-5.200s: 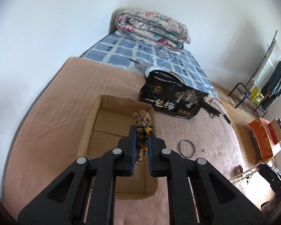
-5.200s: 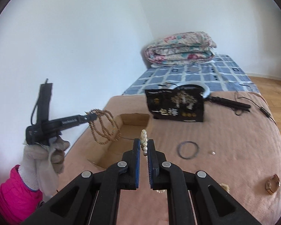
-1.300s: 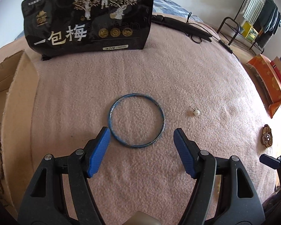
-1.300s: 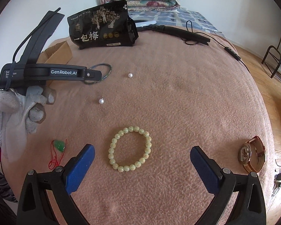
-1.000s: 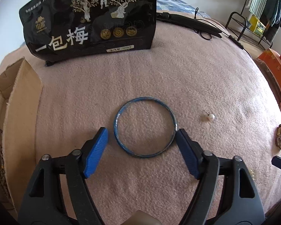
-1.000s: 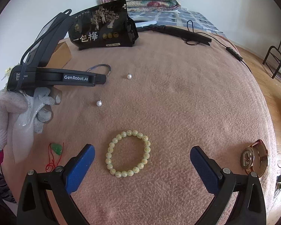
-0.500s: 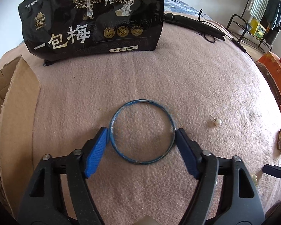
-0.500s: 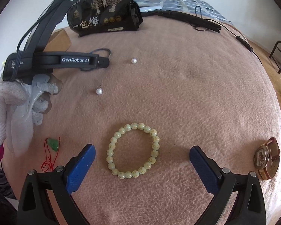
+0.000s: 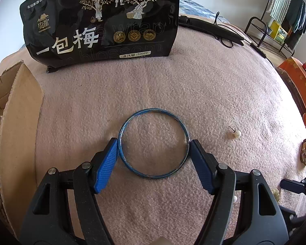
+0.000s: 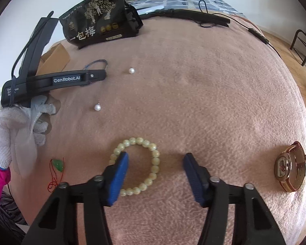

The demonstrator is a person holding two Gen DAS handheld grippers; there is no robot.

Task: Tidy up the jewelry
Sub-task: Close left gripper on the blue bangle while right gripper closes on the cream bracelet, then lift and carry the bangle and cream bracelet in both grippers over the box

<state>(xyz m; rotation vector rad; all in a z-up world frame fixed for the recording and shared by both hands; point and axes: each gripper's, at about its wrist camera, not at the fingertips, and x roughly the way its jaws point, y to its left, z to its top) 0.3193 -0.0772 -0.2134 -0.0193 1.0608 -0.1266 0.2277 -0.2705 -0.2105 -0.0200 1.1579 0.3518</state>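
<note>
left hand-held gripper (image 9: pixel 153 145) pads touching blue bangle (image 9: pixel 153 143), grip unclear

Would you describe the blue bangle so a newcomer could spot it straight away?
On the pink blanket, look in front of the black snack bag. The blue bangle lies flat between the left gripper fingers, a thin, plain ring, unlike the beaded bracelet and pearl earring.

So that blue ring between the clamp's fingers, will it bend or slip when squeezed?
The blue bangle looks like a thin rigid hoop, so probably stiff, not floppy. The left gripper meets only its narrow rim on both sides, so it could slip or pop free. It probably weighs little.
</note>
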